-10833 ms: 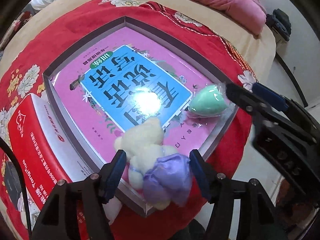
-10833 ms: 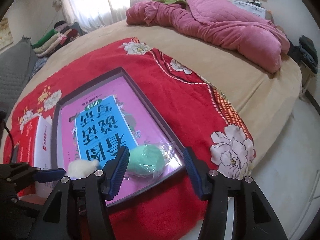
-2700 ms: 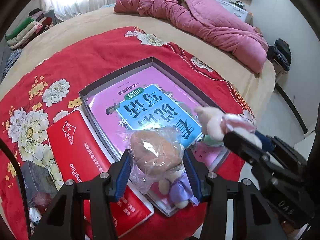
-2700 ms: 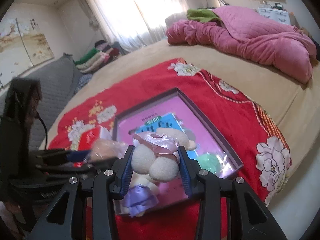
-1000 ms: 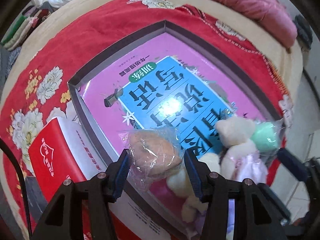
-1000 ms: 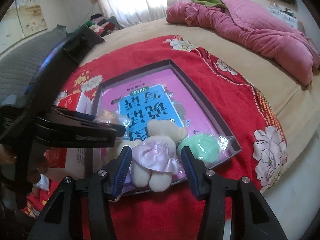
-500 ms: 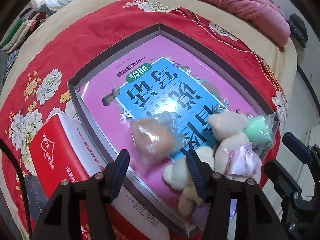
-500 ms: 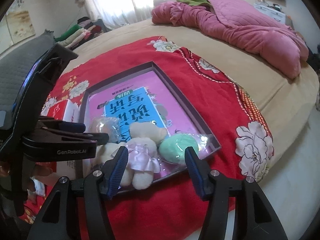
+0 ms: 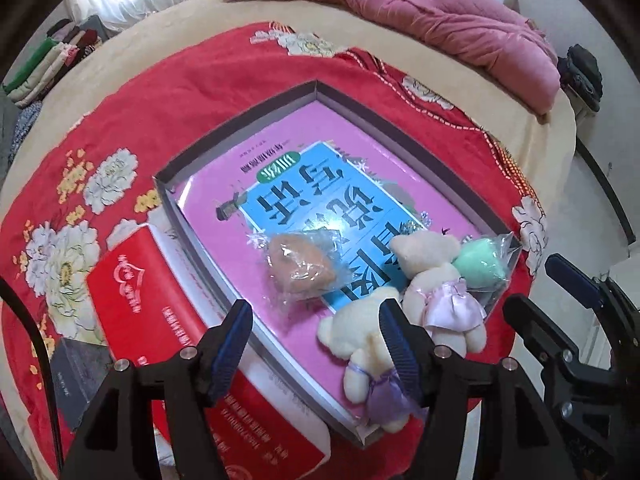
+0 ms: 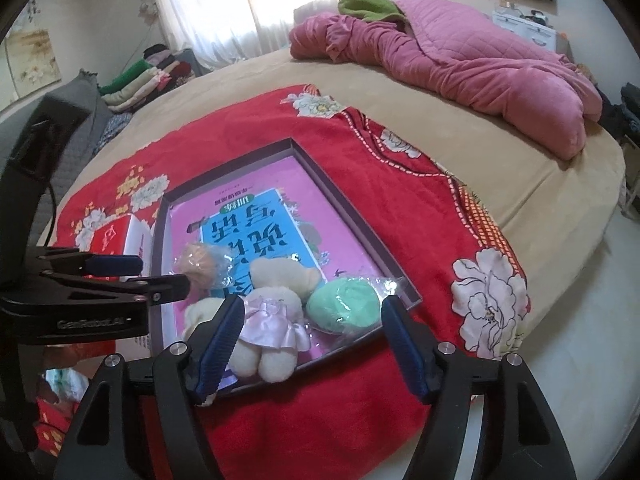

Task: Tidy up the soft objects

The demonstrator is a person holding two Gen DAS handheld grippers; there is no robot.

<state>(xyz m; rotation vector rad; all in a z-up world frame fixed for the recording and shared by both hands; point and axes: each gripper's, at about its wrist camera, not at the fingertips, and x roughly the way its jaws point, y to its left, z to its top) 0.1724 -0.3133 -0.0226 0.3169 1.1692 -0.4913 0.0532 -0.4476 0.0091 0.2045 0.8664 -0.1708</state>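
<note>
Below your left hand-held gripper (image 9: 316,334), jaws opening and empty, a red carton (image 9: 160,320) flanks the grey tray (image 9: 240,128); a bagged tan puff (image 9: 300,266) lies on the tray's pink book.

From your right hand-held gripper (image 10: 312,340), also opening and empty, pink-skirted bear (image 10: 276,320) and green puff (image 10: 344,306) crowd the tray's near corner.

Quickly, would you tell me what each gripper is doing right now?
Left gripper: jaws opening, holding nothing.
Right gripper: jaws opening, holding nothing.
</note>
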